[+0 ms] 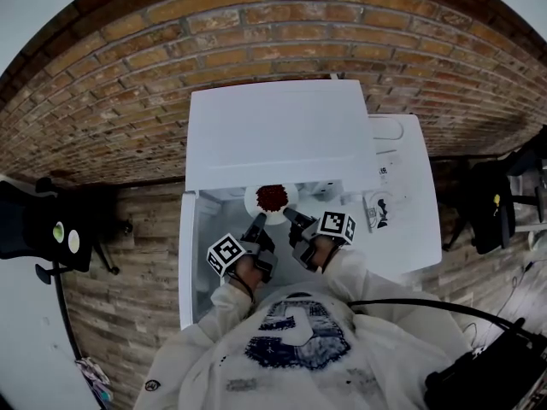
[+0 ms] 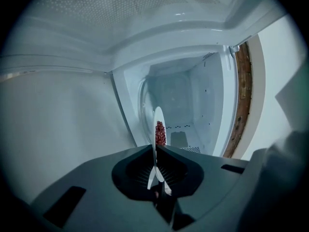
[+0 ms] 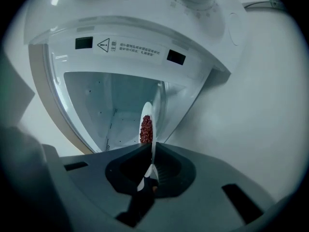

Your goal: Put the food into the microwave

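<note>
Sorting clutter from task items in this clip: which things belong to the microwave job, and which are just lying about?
Job: plate, red food on it, microwave, its open door, left gripper and right gripper, jaws shut on the plate.
Lying about: black cable, dark gear at left.

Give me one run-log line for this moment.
left claw: shut on plate rim | right claw: shut on plate rim | plate: carries red food, at open microwave mouth

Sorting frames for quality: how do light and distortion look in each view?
Head view: even light, heavy fisheye bowing the brick wall. Left gripper view: dim, bluish, black vignette, plate edge-on and crisp. Right gripper view: brighter, same vignette, print on the microwave too small to read.
</note>
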The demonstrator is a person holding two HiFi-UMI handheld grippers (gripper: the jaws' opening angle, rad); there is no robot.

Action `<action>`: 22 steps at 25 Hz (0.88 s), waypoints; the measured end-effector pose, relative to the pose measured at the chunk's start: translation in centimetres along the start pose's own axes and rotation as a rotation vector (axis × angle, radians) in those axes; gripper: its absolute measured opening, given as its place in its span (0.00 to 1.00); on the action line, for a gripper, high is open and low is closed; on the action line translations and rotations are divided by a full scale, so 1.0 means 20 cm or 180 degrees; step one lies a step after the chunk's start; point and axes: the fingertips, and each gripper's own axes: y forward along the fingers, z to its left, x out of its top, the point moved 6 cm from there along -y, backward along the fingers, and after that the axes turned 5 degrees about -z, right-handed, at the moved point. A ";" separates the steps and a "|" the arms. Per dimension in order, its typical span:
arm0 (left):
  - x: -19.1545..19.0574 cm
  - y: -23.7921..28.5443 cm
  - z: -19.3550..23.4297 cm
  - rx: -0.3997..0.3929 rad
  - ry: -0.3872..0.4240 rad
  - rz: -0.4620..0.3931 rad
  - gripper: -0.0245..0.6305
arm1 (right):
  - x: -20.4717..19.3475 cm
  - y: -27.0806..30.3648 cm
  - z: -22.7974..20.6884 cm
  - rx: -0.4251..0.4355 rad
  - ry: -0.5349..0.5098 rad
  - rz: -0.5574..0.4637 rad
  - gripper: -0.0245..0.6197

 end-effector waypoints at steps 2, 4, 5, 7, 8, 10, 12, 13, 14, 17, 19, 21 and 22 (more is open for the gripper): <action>0.02 0.03 0.01 0.0011 -0.0001 -0.0017 0.07 | 0.02 0.03 0.00 -0.0014 0.0006 0.0003 0.07; 0.03 0.05 0.01 0.0024 -0.0001 -0.0034 0.07 | 0.03 0.04 -0.01 -0.0032 0.0030 0.0000 0.07; 0.03 0.06 0.01 0.0032 -0.0001 -0.0038 0.07 | 0.04 0.05 -0.01 -0.0040 0.0041 -0.0004 0.07; 0.05 0.07 0.02 0.0054 -0.0002 -0.0045 0.07 | 0.05 0.08 -0.02 -0.0055 0.0053 -0.0011 0.07; 0.05 0.08 0.02 0.0067 -0.0005 -0.0050 0.07 | 0.05 0.09 -0.02 -0.0064 0.0062 -0.0013 0.07; 0.07 0.09 0.04 0.0096 -0.0026 -0.0068 0.07 | 0.06 0.11 -0.03 -0.0078 0.0080 -0.0015 0.07; 0.09 0.10 0.05 0.0125 -0.0048 -0.0090 0.07 | 0.06 0.14 -0.04 -0.0090 0.0094 -0.0021 0.07; 0.10 0.11 0.05 0.0136 -0.0051 -0.0096 0.07 | 0.06 0.15 -0.04 -0.0094 0.0101 -0.0027 0.07; 0.10 0.11 0.06 0.0146 -0.0051 -0.0097 0.07 | 0.06 0.16 -0.04 -0.0097 0.0110 -0.0033 0.07; 0.11 0.12 0.06 0.0166 -0.0056 -0.0095 0.07 | 0.06 0.18 -0.05 -0.0109 0.0126 -0.0046 0.07; 0.12 0.13 0.06 0.0173 -0.0057 -0.0092 0.07 | 0.07 0.19 -0.05 -0.0120 0.0137 -0.0062 0.07; 0.13 0.14 0.07 0.0173 -0.0054 -0.0090 0.07 | 0.07 0.20 -0.05 -0.0122 0.0153 -0.0087 0.07; 0.14 0.14 0.07 0.0170 -0.0051 -0.0092 0.07 | 0.08 0.21 -0.05 -0.0116 0.0160 -0.0100 0.07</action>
